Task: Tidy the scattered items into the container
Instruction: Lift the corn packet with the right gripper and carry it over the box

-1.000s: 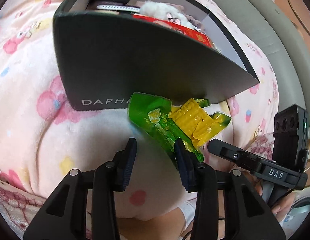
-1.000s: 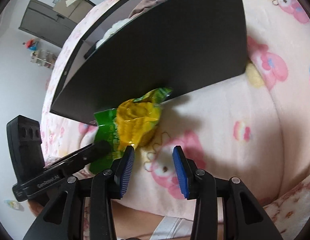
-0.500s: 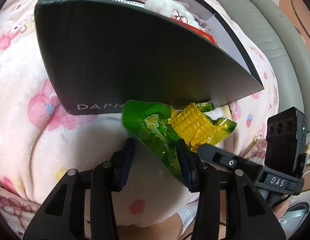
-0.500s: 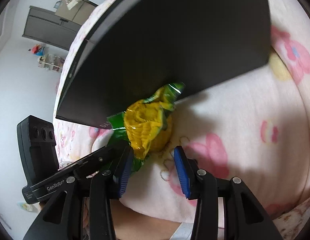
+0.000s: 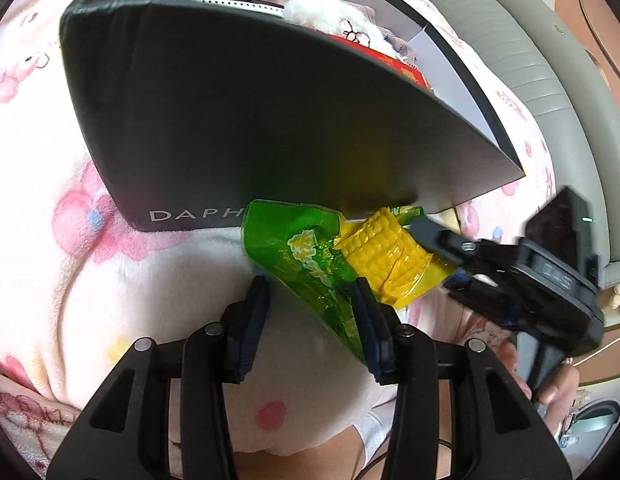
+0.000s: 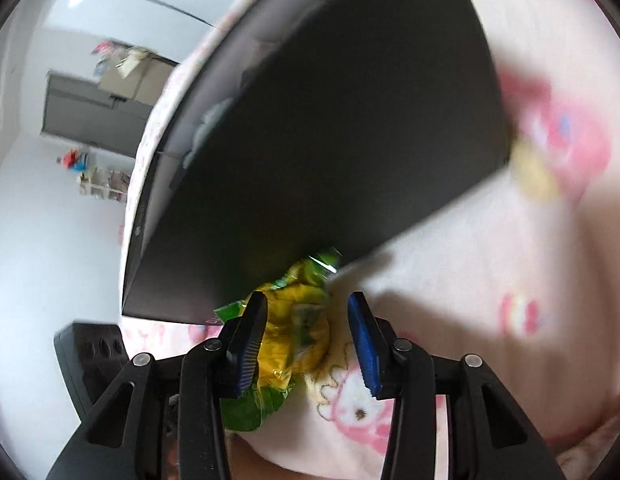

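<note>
A green and yellow corn snack packet lies on the pink blanket against the front wall of a dark box. The box holds a white plush toy, a red pack and a dark case. My left gripper is open, with the packet's green end between its fingers. My right gripper is open, with the packet's yellow end between its fingers. The right gripper also shows at the right of the left wrist view, touching the packet.
The pink cartoon-print blanket covers a soft, bulging surface. A grey padded edge runs along the right. A person's hand holds the right gripper's handle. A grey cabinet stands far off in the room.
Both grippers moved in toward the box and packet. The right gripper's fingers now straddle the packet's yellow end, and the left gripper's fingers straddle its green end.
</note>
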`<state>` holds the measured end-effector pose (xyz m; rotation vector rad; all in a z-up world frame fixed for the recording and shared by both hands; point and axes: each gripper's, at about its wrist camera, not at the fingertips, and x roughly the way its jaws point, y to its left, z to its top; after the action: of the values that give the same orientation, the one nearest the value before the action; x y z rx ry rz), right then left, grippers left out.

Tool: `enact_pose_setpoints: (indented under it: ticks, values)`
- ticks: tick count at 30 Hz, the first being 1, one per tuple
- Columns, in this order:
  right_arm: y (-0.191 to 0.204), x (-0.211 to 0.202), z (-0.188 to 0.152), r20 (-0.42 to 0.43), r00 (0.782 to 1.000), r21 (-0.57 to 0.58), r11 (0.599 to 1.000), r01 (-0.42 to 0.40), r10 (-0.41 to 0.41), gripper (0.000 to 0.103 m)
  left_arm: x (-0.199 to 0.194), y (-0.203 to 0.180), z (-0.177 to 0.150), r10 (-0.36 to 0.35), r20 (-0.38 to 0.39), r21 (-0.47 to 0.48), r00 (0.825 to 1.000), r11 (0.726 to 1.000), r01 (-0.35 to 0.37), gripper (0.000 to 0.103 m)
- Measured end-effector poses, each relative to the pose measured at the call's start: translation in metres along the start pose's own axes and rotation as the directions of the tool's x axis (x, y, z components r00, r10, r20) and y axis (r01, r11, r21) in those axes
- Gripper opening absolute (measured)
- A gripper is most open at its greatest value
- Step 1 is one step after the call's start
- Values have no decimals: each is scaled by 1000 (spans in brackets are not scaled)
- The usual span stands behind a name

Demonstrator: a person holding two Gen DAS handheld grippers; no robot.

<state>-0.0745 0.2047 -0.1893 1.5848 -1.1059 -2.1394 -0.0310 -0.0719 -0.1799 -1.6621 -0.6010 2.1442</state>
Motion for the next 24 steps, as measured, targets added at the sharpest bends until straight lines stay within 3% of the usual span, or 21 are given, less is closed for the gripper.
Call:
enact_pose_setpoints:
  ticks: [1,2,3,7,10,15,21,24]
  values:
    - [-4,1,-1,-10,999,28,999,-33,33,28,-1,-1,-1,-1,3,5,1000,1000,1,41]
    - [-4,-1,-2,-9,999,24,999,-45,45,24,-2,-2,-3,1,7,12,1000,1000,-1,32]
    - [2,-4,-5,-2,999,-18,999,-38,38,23,-3,-3,-4,4,10,21,1000,1000,-4,24]
    - [34,-12,-22,37,999,-223,974,38,-30,22,-6,-13,-9,2,19,80,1000,997,-4,14]
    - [49,-22,-33,70,996,-312,946,82,-63,22,-13,-17,-14,-25,34,101,999,995,21,13]
    - [50,-43,-28,80,997,-337,940,42,-16,22,-40,-24,-23,-131,112,137,985,984,115,13]
    - [85,-79,-13,60,991,-347,933,-95,123,22,-75,-51,33,-186,215,137,959,978,159,13]
    - [106,-90,18,84,986,-404,909,-101,147,22,-73,-90,69,-147,272,189,951,977,97,14]
